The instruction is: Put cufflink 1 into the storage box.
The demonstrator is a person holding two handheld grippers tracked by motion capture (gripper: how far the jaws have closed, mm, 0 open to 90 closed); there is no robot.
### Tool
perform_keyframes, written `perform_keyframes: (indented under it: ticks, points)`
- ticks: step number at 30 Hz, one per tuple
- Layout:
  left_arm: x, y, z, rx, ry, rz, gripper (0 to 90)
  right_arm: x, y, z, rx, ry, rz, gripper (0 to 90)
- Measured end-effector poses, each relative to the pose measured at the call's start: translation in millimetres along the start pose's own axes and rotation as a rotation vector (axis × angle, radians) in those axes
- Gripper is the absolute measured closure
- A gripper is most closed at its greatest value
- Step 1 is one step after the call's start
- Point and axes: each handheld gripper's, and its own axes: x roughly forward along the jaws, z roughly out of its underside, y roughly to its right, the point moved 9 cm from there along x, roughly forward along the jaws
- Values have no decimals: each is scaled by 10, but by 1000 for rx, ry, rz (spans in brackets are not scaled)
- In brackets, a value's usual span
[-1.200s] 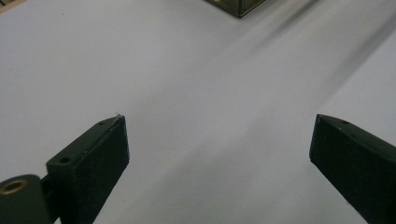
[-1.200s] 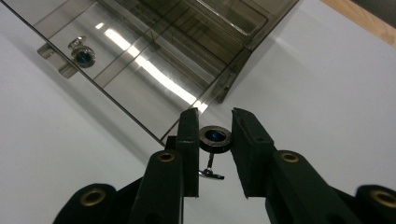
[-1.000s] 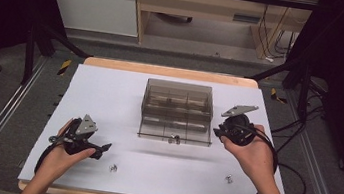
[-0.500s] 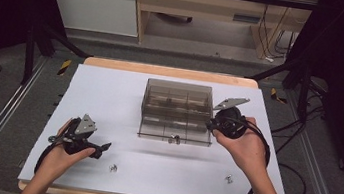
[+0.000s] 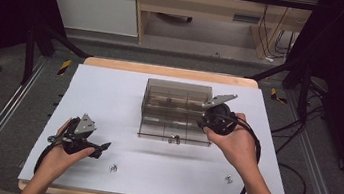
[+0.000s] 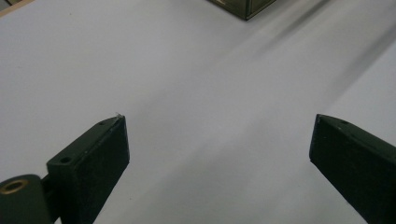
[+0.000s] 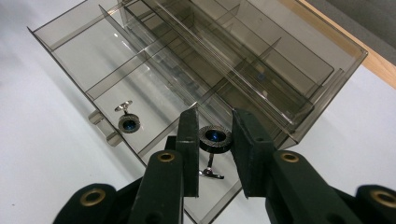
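White table (image 5: 110, 94), cufflink (image 7: 214, 136) clamped between right gripper (image 7: 215, 135) jaws

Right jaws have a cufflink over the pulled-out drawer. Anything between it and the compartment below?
Nothing visible. The right gripper holds the cufflink by its round head over an open end compartment of the drawer, inside the walls. Another cufflink lies in the neighbouring compartment, behind a divider.

No legible text, label, brand, number or sign appears in any view: the desk (image 5: 110, 94), the smoked plastic box (image 5: 176, 108) and the black claw surfaces carry no readable markings.
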Motion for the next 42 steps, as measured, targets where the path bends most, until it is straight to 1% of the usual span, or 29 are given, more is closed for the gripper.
perform_keyframes:
  ticks: [3, 6, 19, 27, 32, 42]
  points:
    - [-5, 9, -13, -6, 8, 7, 45, 22, -23, -11, -11, -9, -5, 733]
    - [-1, 14, -12, -5, 7, 9, 45, 46, -55, -36, -17, -5, -12, 732]
    - [-1, -5, 5, -5, 2, 5, 47, 151, -183, -130, -43, -14, -37, 732]
    - [0, -2, 7, -3, 0, 6, 47, 202, -255, -159, -65, -24, -42, 732]
    - [-2, -2, 0, -7, 8, 6, 47, 227, -289, -173, -72, -31, -46, 732]
    - [5, 2, 7, -4, 2, 7, 48, 300, -383, -186, -93, -44, -61, 732]
